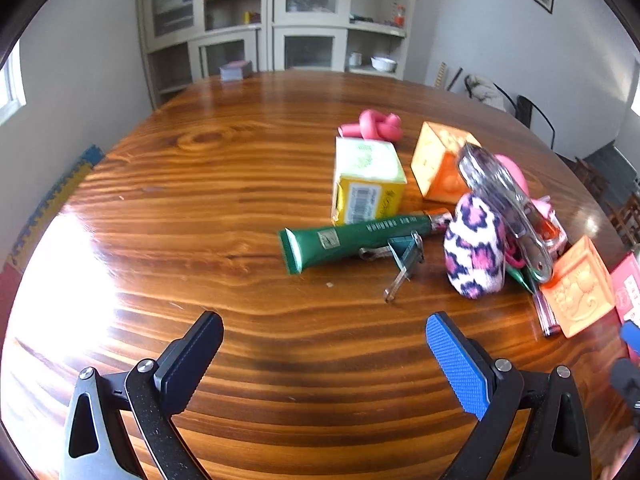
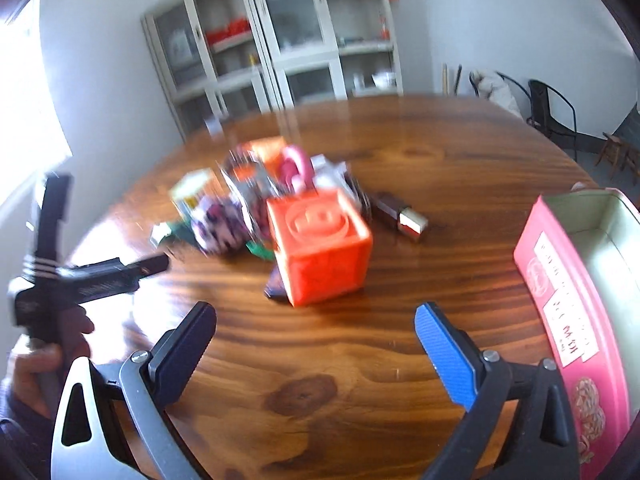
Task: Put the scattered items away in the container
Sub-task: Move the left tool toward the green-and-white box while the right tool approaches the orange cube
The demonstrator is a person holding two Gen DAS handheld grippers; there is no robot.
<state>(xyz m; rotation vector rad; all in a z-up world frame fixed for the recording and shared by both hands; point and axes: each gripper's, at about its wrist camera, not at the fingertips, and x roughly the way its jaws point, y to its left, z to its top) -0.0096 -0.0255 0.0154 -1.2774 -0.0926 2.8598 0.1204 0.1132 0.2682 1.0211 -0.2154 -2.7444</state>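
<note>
Through my left wrist camera, my left gripper [image 1: 324,356] hangs over bare wood with its jaws spread wide and nothing between them. The table [image 1: 200,208] carries the whole jumble ahead and to my right: a green tube [image 1: 352,238] lying flat, a yellow-and-green box [image 1: 366,182] standing just behind it, a pink rubbery twist [image 1: 374,125] farther back, an orange block [image 1: 438,168], a leopard-print pouch [image 1: 474,246] and a second orange block [image 1: 580,286] near the edge. A small green clamp [image 1: 406,252] lies against the tube. The tube has pale lettering along it and the box shows a barcode, but I cannot read either.

Through my right wrist camera, my right gripper [image 2: 316,350] is likewise released, jaws apart and empty, above the wood. An orange cube [image 2: 320,240] with a smiling face moulded on top sits nearest, with the blurred heap touching it behind. A dark little box with a pale end [image 2: 398,214] lies apart to the right. The pink tin [image 2: 560,292] stands open at my far right; what I see of its inside holds nothing. It has white labels with red characters, too smeared to read.

I judge the tidying barely begun: everything I can see remains on the table, nothing in the tin.
</note>
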